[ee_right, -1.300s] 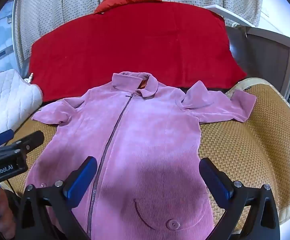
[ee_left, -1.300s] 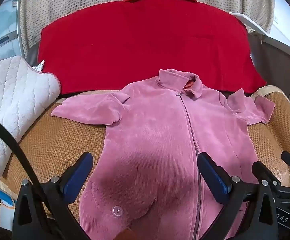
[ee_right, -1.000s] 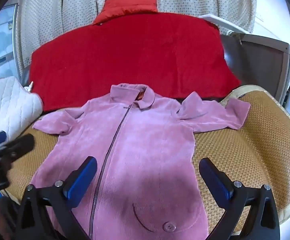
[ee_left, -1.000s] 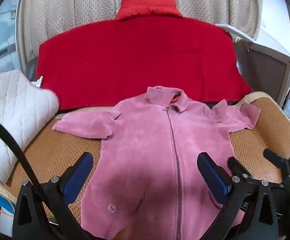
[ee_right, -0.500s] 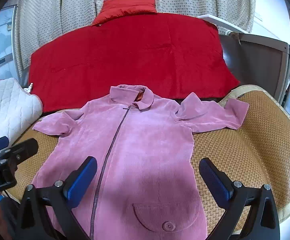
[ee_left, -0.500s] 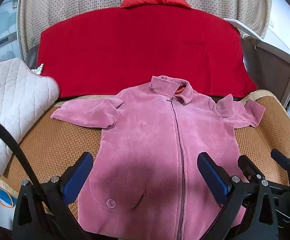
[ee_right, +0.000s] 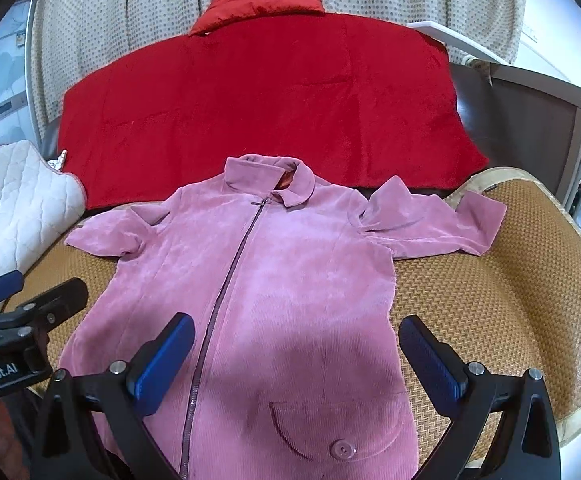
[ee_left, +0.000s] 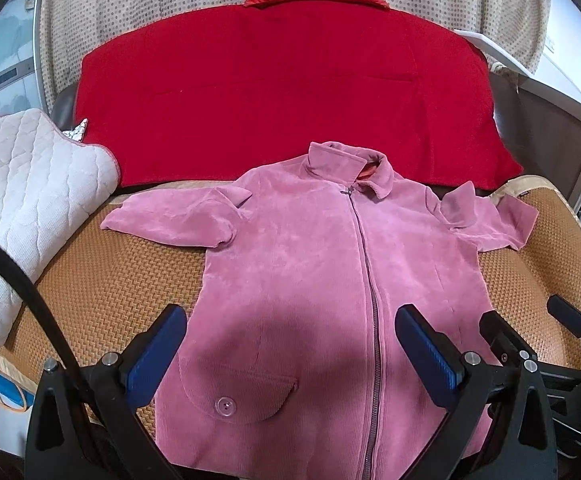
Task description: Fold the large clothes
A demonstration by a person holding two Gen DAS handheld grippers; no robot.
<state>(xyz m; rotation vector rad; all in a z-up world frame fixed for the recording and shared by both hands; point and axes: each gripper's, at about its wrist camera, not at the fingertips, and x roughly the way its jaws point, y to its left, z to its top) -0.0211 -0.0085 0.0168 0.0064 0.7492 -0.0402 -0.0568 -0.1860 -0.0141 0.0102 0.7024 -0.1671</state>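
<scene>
On the woven mat (ee_left: 102, 280), the pink jacket (ee_left: 310, 264) lies flat, zipped, collar at far side, sleeves spread left & right. Left gripper (ee_left: 290, 354) and right gripper (ee_right: 298, 360) hover above the near hem, both w/ jaws wide apart, holding nothing. Fold seems not yet begun. To do it well: take first one sleeve near the cuff, pinch only the top layer, bring it across the chest w/o dragging the body.
</scene>
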